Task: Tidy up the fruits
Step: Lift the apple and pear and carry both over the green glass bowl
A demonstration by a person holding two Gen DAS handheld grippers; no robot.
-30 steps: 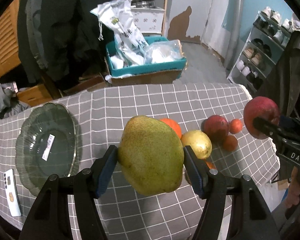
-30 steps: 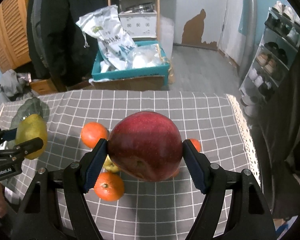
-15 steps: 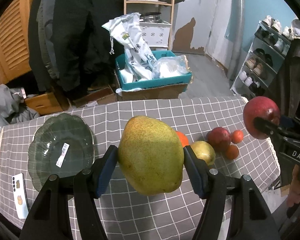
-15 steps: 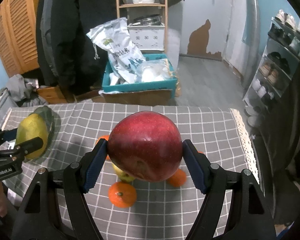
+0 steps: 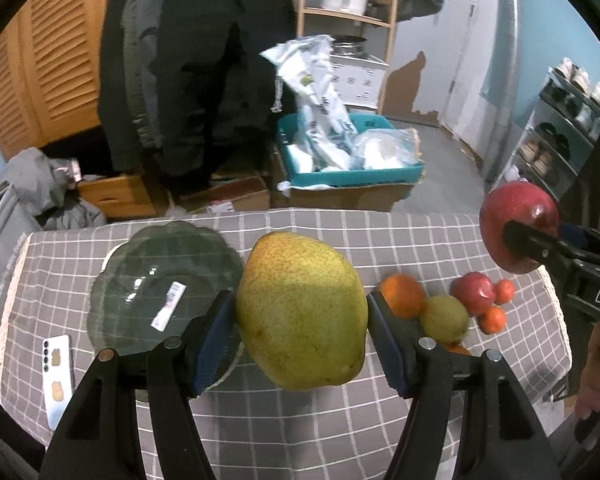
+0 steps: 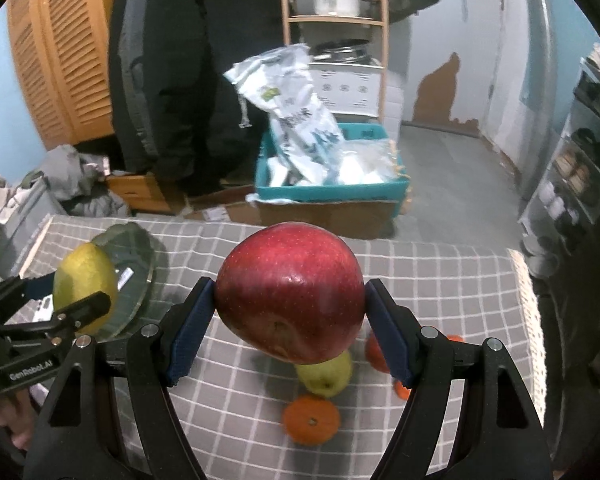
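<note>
My left gripper (image 5: 300,332) is shut on a large yellow-green pear (image 5: 302,308) and holds it in the air above the checked table, just right of a dark green glass plate (image 5: 140,280). My right gripper (image 6: 290,324) is shut on a big red apple (image 6: 290,296), held high over the loose fruit. On the cloth lie an orange (image 5: 402,294), a small green pear (image 5: 446,318), a red apple (image 5: 473,293) and small tangerines (image 5: 492,318). The pear also shows in the right wrist view (image 6: 85,280), the apple in the left wrist view (image 5: 518,226).
A white phone (image 5: 58,376) lies at the table's front left, beside the plate. Beyond the far table edge stand a teal crate (image 5: 352,168) of bags on a cardboard box, hanging dark coats and a wooden shelf. A shoe rack (image 5: 560,136) is at the right.
Both grippers have risen and drawn back from the table with their fruit. The plate and loose fruit look smaller and farther away. Both grips are unchanged.
</note>
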